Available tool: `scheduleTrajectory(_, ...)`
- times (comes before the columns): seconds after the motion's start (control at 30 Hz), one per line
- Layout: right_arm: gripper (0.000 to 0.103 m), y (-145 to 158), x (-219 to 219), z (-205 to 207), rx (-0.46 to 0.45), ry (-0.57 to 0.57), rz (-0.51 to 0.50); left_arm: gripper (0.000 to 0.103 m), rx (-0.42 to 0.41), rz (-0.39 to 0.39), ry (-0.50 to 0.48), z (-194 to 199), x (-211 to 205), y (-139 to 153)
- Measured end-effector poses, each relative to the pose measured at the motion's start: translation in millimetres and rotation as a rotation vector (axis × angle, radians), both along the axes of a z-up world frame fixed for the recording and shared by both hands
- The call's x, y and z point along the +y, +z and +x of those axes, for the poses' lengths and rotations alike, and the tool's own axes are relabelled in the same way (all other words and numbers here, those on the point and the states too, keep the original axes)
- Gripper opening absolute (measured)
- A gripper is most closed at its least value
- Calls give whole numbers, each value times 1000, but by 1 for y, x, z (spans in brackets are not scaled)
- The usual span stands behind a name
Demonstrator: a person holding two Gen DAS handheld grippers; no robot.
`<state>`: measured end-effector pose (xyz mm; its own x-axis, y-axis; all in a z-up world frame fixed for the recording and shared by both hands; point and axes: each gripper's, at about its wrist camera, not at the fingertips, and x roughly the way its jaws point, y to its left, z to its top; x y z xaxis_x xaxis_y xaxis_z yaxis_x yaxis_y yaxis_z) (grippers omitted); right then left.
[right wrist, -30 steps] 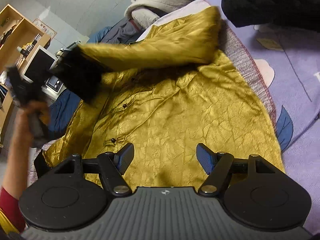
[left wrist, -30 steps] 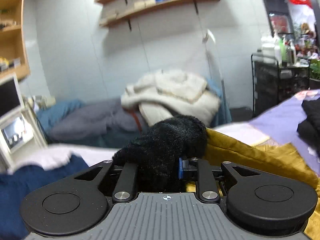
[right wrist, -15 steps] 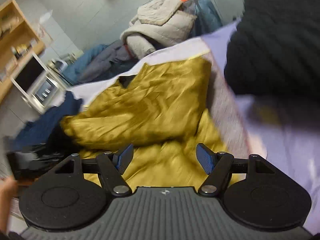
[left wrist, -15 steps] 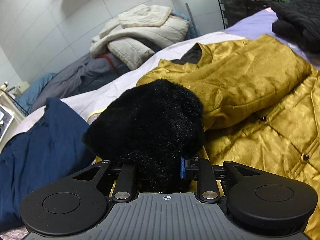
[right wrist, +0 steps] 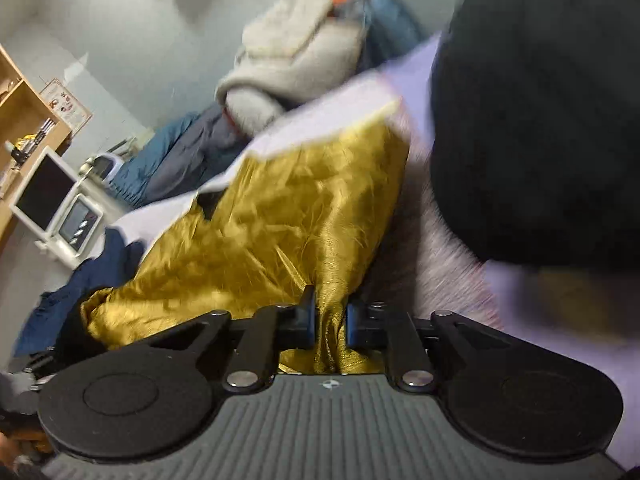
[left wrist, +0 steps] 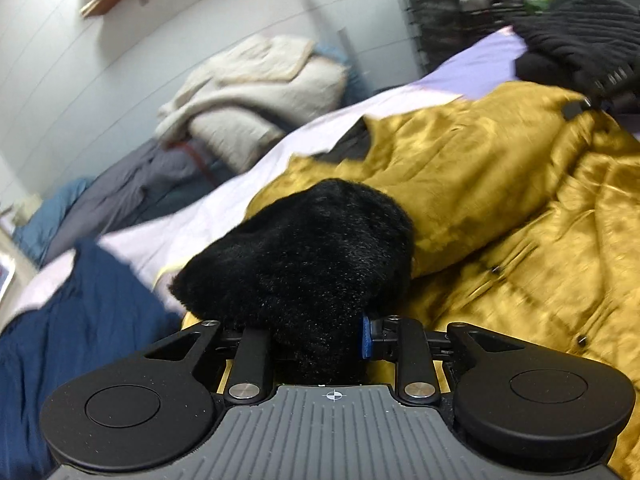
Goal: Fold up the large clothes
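A gold satin jacket (left wrist: pixel 500 200) lies spread on the purple bedsheet (left wrist: pixel 472 76), one sleeve folded across its front. My left gripper (left wrist: pixel 316 332) is shut on the sleeve's black fur cuff (left wrist: pixel 304 264), which hides the fingertips. In the right wrist view the same jacket (right wrist: pixel 288 224) fills the middle. My right gripper (right wrist: pixel 330 316) is shut on a pinched ridge of gold fabric at the jacket's right edge. The other gripper shows small at the far right of the left wrist view (left wrist: pixel 592 100).
A black knitted garment (right wrist: pixel 540 100) lies on the bed to the right, close to my right gripper. A navy garment (left wrist: pixel 72 320) lies at the left. Beige and grey coats (left wrist: pixel 256 92) are piled at the wall. A white monitor (right wrist: pixel 44 196) stands at the left.
My right gripper was open above the jacket; it has come down to the jacket's right edge and shut on the gold fabric. My left gripper lowered the cuff across the jacket.
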<state>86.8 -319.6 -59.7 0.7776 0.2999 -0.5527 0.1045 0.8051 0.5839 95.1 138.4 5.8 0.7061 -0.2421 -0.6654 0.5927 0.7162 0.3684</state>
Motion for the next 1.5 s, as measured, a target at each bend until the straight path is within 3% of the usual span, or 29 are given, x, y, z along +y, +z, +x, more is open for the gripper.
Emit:
scheduleTrajectory(0.07, 13, 13, -10, -8, -16, -27, -31, 74, -4, 21, -33, 3, -13, -4)
scheduleTrajectory(0.17, 7, 21, -11, -11, -9, -24, -181, 74, 46, 44, -60, 14, -29, -22)
scheduleTrajectory(0.3, 7, 3, -21, -8, 80, -7, -105, 76, 118, 72, -13, 29, -29, -53)
scheduleTrajectory(0.43, 28, 5, -16, -17, 102, -21, -103, 83, 154, -73, 60, 35, -3, -53)
scheduleTrajectory(0.5, 29, 17, -8, -25, 73, -23, -150, 86, 169, -121, 98, 38, 7, -48)
scheduleTrajectory(0.57, 31, 35, 6, -31, 6, 0, -224, 100, 174, -165, 119, 35, 12, -41)
scheduleTrajectory(0.63, 48, 51, 25, -33, -62, 58, -273, 103, 165, -219, 137, 32, 10, -35)
scheduleTrajectory(0.7, 54, 59, 46, -27, -102, 141, -285, 103, 153, -246, 159, 28, 7, -32)
scheduleTrajectory(0.77, 54, 58, 68, -17, -111, 203, -289, 103, 139, -218, 185, 26, 2, -34)
scheduleTrajectory(0.9, 53, 36, 107, 10, -49, 266, -349, 103, 112, -86, 257, 27, -3, -54)
scheduleTrajectory(1.0, 51, 8, 120, 19, 48, 282, -405, 103, 100, -77, 272, 26, 0, -60)
scheduleTrajectory(1.07, 50, -9, 120, 16, 84, 286, -413, 103, 110, -122, 317, 30, 3, -58)
scheduleTrajectory(1.2, 50, -11, 127, 8, 40, 320, -501, 103, 89, -207, 453, 27, 1, -50)
scheduleTrajectory(1.3, 61, -5, 131, 9, 51, 327, -519, 103, 21, -274, 531, 5, -10, -34)
scheduleTrajectory(1.4, 62, 4, 133, 6, 44, 297, -519, 103, -75, -353, 567, -28, -21, -18)
scheduleTrajectory(1.5, 64, 13, 135, -2, 30, 270, -494, 103, -107, -458, 605, -52, -22, -7)
